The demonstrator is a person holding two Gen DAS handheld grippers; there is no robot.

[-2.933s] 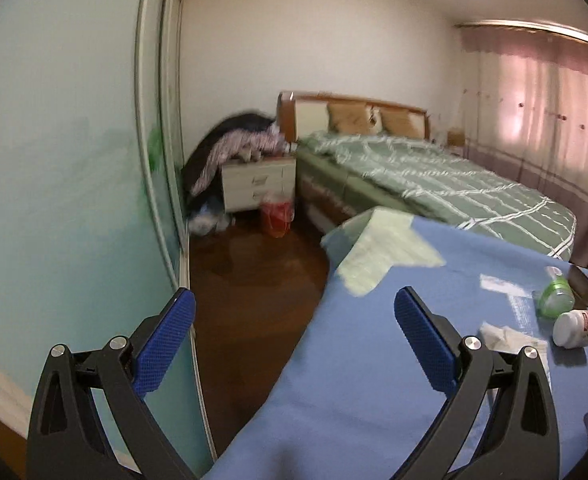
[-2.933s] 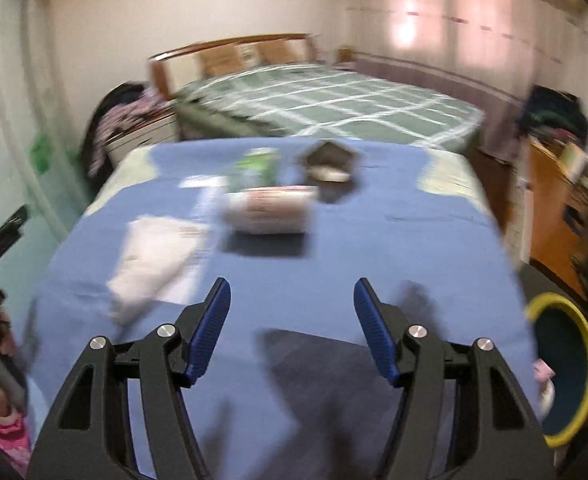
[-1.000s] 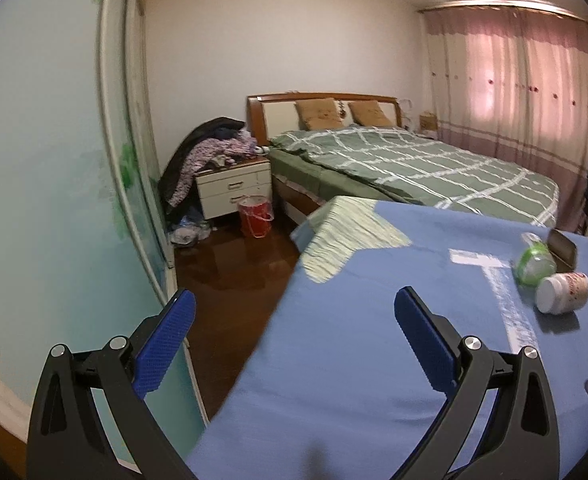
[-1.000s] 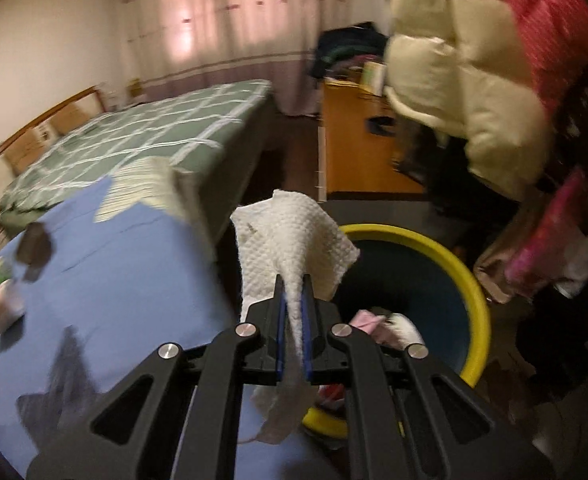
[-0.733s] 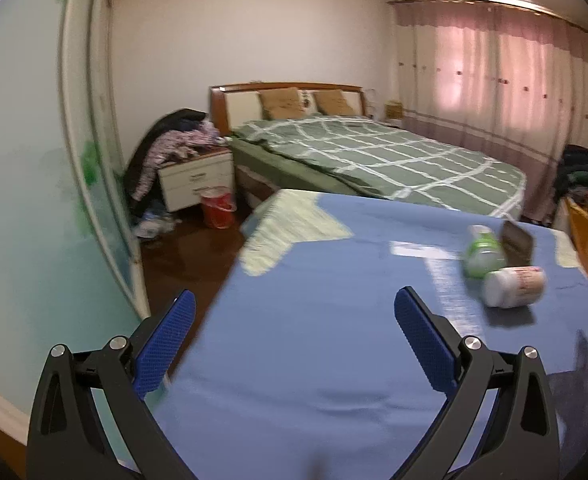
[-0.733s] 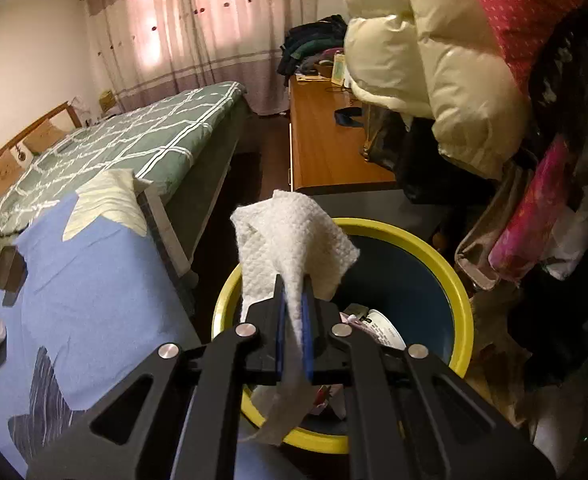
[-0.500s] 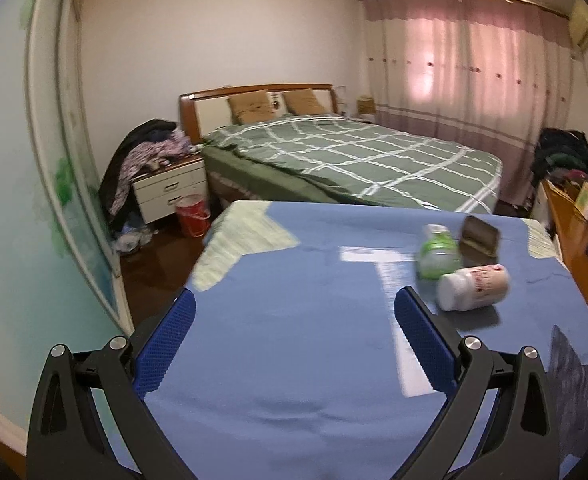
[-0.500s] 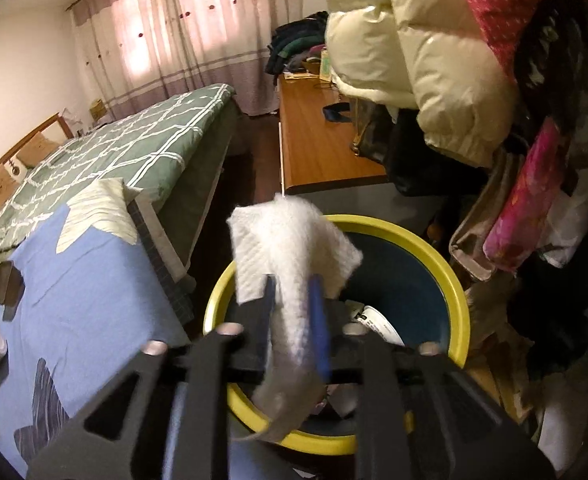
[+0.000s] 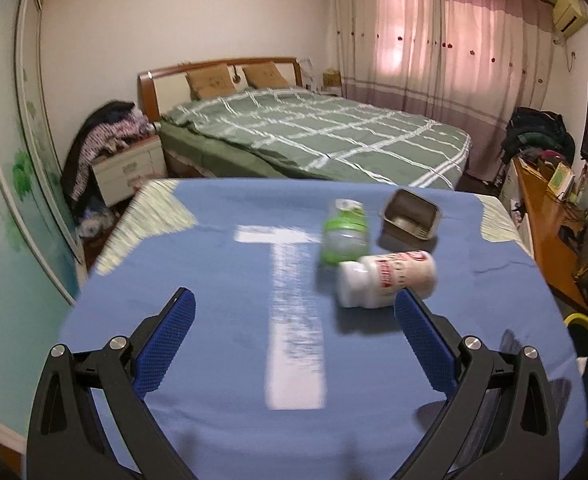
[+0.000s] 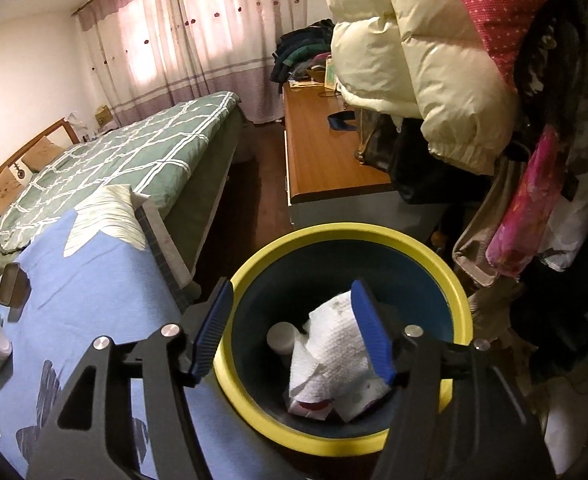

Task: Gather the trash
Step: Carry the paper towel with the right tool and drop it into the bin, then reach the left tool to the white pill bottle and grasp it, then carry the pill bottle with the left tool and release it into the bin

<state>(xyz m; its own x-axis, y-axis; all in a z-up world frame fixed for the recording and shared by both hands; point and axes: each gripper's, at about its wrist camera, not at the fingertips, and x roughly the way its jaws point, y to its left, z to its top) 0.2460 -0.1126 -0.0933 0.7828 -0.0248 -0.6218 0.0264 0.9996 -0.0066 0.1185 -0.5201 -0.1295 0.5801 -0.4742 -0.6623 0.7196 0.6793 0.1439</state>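
Round yellow-rimmed bin holds crumpled quilted tissue; right hand-held gripper open above it, left hand-held gripper open, empty.

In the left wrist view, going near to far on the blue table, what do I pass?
White bottle lying on its side → green-labelled bottle → dark empty container → green checked bed past the table edge.

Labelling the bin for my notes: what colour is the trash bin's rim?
Yellow rim on the trash bin, dark blue inside; it shows best in the right wrist view.
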